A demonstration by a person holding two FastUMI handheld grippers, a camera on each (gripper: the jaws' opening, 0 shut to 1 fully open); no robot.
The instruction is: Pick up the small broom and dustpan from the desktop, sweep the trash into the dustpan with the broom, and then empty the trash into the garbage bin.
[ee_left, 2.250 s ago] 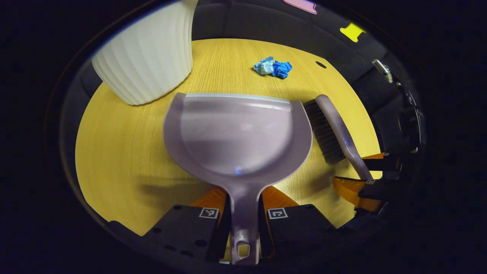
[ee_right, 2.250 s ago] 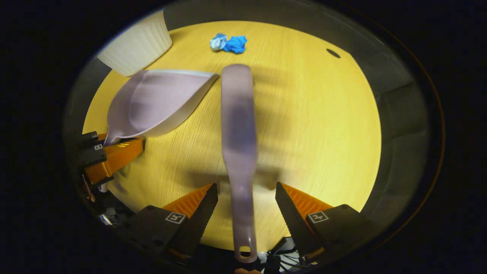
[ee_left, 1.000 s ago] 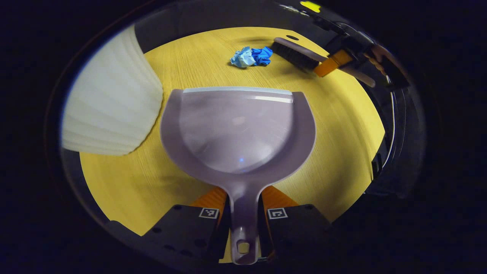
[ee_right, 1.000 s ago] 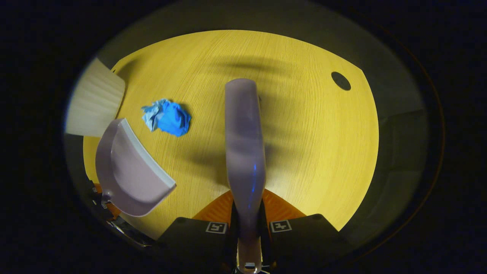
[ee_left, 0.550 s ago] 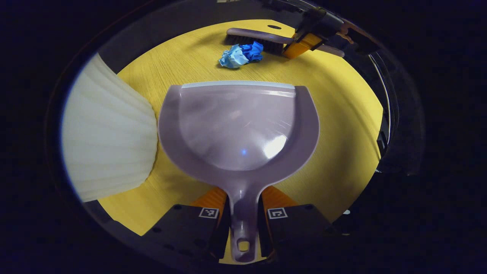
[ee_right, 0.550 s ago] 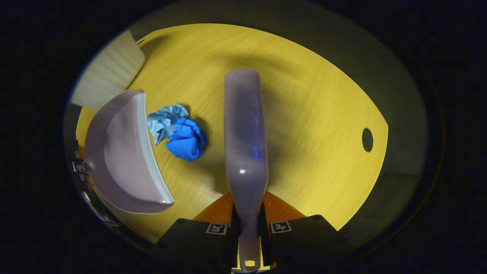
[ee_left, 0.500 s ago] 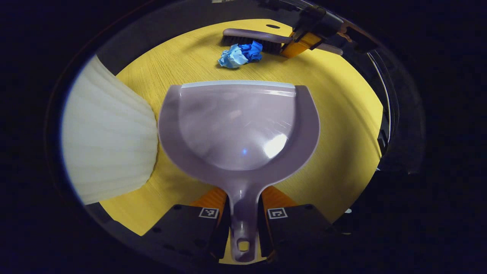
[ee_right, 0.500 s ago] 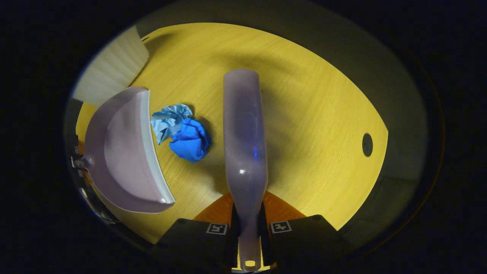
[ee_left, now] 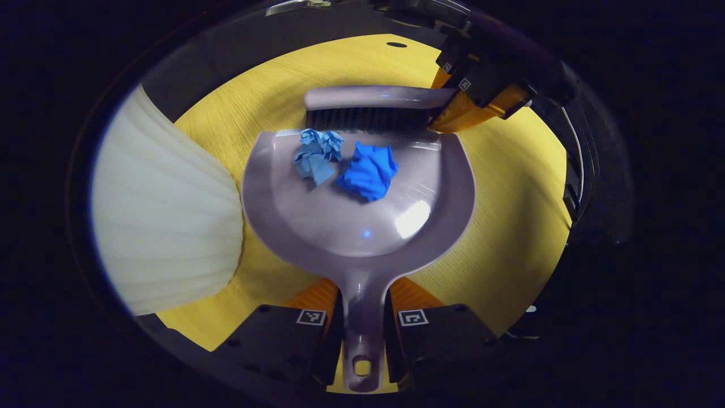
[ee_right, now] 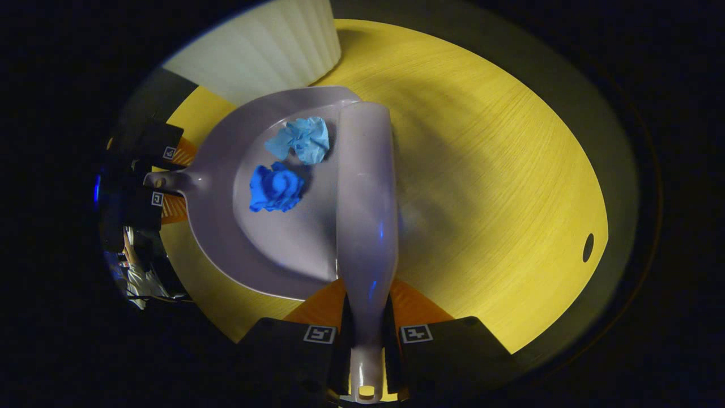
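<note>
Both crumpled blue paper wads (ee_left: 346,164) now lie inside the mauve plastic dustpan (ee_left: 362,226); its front lip is hidden by the matching broom (ee_left: 374,107). Left gripper (ee_left: 362,323) clamps the dustpan handle, right gripper (ee_right: 365,340) the broom's.

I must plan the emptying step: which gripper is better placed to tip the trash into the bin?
Left. The left gripper holds the dustpan with both paper balls inside, right beside the white bin. The right gripper holds only the broom.

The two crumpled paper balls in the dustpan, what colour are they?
One crumpled paper ball is light blue, the other bright blue; clearest in the left gripper view.
</note>
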